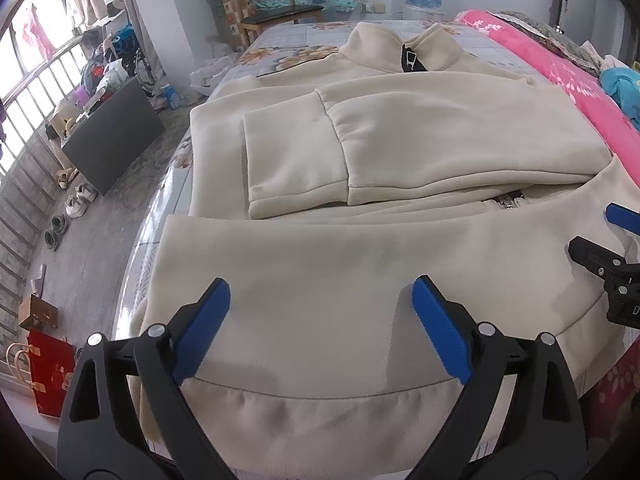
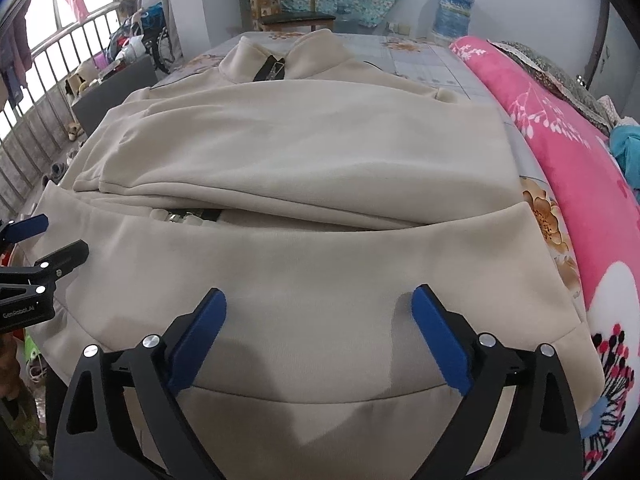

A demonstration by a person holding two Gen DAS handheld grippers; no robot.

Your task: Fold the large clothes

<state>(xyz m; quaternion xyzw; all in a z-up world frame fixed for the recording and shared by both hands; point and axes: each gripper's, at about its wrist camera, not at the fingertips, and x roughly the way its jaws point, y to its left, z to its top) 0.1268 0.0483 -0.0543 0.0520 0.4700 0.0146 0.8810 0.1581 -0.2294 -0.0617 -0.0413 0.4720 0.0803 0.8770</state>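
A large cream zip-up jacket [image 1: 380, 140] lies flat on the bed, collar at the far end, both sleeves folded across its chest. It also shows in the right wrist view [image 2: 312, 152]. Its bottom hem [image 1: 320, 412] lies nearest me. My left gripper [image 1: 320, 292] is open and empty, just above the hem area on the jacket's left half. My right gripper [image 2: 320, 300] is open and empty over the hem area on the jacket's right half. The right gripper shows at the right edge of the left wrist view [image 1: 616, 240].
The bed [image 1: 280, 40] has a floral sheet. A pink quilt [image 2: 560, 128] runs along its right side. To the left lie a bare floor with shoes [image 1: 76, 200], a dark panel [image 1: 116, 136], a red bag [image 1: 48, 376] and a window railing. A wooden chair [image 1: 280, 8] stands beyond.
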